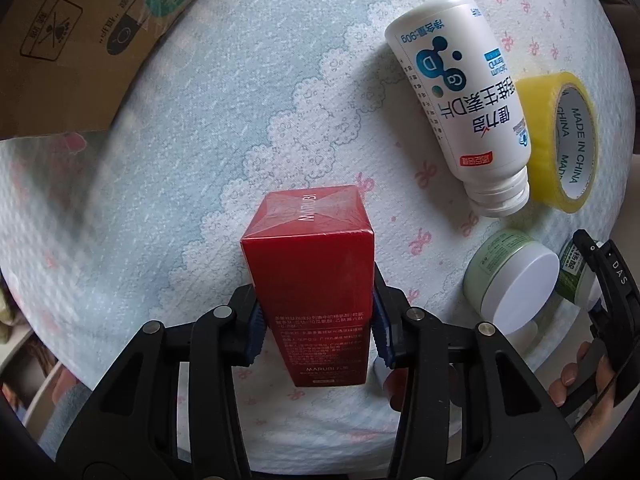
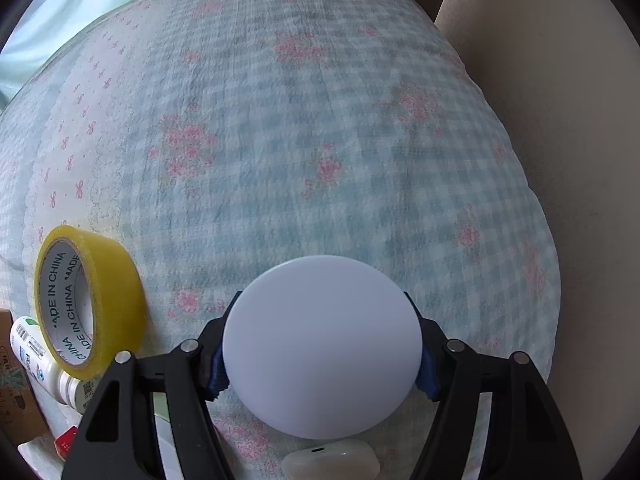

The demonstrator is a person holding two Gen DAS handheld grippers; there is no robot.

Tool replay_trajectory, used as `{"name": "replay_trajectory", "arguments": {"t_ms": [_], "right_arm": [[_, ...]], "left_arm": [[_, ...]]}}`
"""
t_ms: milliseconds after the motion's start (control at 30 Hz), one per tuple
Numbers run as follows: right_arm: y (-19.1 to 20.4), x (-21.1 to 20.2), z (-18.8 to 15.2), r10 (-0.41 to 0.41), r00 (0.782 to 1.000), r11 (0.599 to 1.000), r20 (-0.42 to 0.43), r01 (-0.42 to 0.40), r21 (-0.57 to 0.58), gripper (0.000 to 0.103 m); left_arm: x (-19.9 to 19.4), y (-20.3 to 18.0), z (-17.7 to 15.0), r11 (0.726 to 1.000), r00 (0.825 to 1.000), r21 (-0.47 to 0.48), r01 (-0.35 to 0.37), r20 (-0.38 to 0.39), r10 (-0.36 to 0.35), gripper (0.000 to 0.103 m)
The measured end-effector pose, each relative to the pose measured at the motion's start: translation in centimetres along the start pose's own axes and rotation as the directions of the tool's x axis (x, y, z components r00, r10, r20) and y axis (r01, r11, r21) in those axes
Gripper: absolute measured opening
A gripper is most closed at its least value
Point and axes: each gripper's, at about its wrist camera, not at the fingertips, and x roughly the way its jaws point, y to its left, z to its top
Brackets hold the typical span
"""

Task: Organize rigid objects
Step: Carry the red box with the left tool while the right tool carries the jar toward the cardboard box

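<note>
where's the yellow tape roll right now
The yellow tape roll stands on edge on the bedspread, at the right of the left wrist view, against the lying white bottle; the right wrist view shows it at the left.

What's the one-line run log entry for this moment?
left gripper: shut on red box | right gripper: shut on white-lidded jar | loose on bedspread: tape roll, white bottle
</note>
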Motion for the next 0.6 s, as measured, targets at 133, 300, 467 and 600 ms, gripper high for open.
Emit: {"name": "replay_trajectory", "arguments": {"t_ms": [133,300,467,600], "right_arm": [[-0.4,-1.1,-0.2,0.011,1.000,1.000,0.009,-0.012,0.012,0.066],[-0.7,-3.7,-1.2,0.028,0.999,0.999,0.028,-0.028,0.024,0.066],[-1.1,-7.7,-1.8,0.038,0.997,0.999,0.061,-0.040,0.034,0.066],[-1.1,-12.1,-3.0,0.043,0.994,0.998,0.098,-0.047,0.037,0.066]], "left_arm": [[-1.9,-0.6,-0.1,0.999,1.000,0.037,0.010,0.027,-0.011,0.038],[-5.0,-1.2,-0.4,0.994,0.996,0.105,0.007,0.085,-0.016,0.038],[-9.9,-1.9,-0.7,0.985,0.986,0.175,0.016,0.159,-0.044,0.038],[-14.1,-1.2,-1.1,0.973,0.973,0.229,0.039,0.211,-0.089,0.038]]}}
